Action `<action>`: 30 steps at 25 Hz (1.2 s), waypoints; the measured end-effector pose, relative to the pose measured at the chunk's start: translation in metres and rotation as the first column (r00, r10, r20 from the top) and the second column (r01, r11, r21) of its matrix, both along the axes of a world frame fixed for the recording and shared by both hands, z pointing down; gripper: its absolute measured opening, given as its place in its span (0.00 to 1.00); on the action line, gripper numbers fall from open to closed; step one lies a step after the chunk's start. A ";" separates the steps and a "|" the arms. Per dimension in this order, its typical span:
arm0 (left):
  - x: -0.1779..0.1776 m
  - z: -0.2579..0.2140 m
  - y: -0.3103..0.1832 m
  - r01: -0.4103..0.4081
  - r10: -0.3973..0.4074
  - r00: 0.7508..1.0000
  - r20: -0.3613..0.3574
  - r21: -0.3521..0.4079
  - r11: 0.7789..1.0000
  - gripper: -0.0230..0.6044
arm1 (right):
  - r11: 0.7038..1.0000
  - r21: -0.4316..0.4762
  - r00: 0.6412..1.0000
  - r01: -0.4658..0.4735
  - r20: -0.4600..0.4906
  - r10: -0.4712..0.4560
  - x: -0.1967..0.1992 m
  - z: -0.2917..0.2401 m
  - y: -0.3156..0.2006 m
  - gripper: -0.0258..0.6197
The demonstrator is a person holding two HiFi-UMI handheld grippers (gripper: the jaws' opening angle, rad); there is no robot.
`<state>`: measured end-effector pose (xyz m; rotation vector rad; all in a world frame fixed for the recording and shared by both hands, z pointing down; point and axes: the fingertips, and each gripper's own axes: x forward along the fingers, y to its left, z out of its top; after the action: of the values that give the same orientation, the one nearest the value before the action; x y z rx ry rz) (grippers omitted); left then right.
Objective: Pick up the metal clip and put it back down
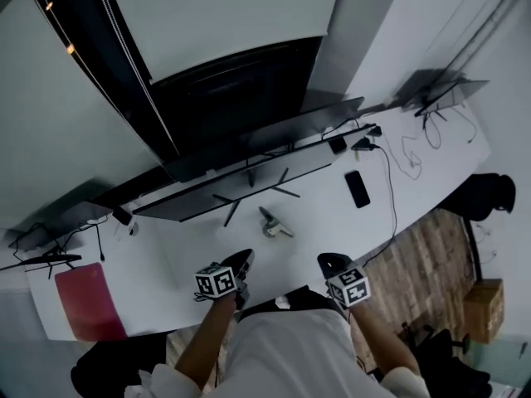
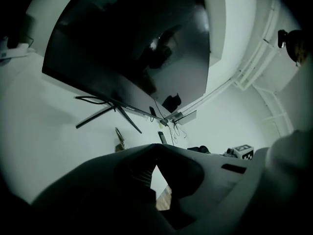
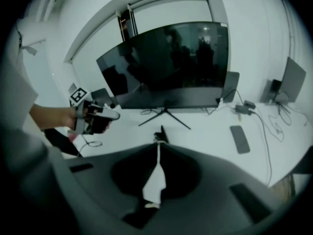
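**Task progress.** The metal clip (image 1: 275, 225) lies on the white tabletop (image 1: 315, 222). It is beyond the tips of both tools and roughly midway between them, and it touches neither.

- The left tool (image 1: 245, 258) is clenched. Its own view shows the jaws meeting at the tips with nothing between them.
- The right tool (image 1: 328, 261) is likewise clenched and empty. In its own view the clip appears just past the tips, but the head view shows clear tabletop between the two.

Judgement: no grasp is in hand at this moment. The pictures do not settle whether the lift and set-down are complete or not yet begun. If they are not begun, the whole job is left: open, reach, close, raise, lower, release.

**Edges and room.**
- The near edge of the tabletop runs just under the rear of both tools, so there is little surface behind them.
- Ahead of the tools, the clip sits on a bare patch with open approach from either side.
- Beyond the clip, the splayed feet of the monitor stand (image 1: 249, 191) are near. I judge them the closest obstacle to a forward reach.
- A phone (image 1: 358, 188) lies ahead of the right tool and to its right, well apart from the clip.
- A cable (image 1: 390, 197) runs past the phone toward the near edge, on the right tool's outer side.
- A red mat (image 1: 85, 301) lies far out on the left tool's outer side, clear of the working area.
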<state>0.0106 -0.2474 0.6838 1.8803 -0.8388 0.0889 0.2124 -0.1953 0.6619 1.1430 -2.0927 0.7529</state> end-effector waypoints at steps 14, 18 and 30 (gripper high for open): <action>0.025 -0.028 0.069 0.168 -0.170 0.985 0.023 0.072 0.983 0.09 | 0.988 0.094 0.988 0.124 0.078 -0.131 0.039 -0.030 0.022 0.09; 0.042 -0.038 0.095 0.208 -0.210 0.977 0.018 0.091 0.974 0.09 | 0.984 0.111 0.984 0.138 0.097 -0.148 0.061 -0.032 0.043 0.09; 0.078 -0.073 0.199 0.321 -0.347 0.933 0.091 0.222 0.921 0.09 | 0.966 0.157 0.960 0.204 0.164 -0.229 0.111 -0.042 0.108 0.09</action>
<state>0.0881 -0.0488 0.6106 1.9053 -1.2908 -0.0928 0.3233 -0.0871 0.6199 0.9229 -2.4084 0.6345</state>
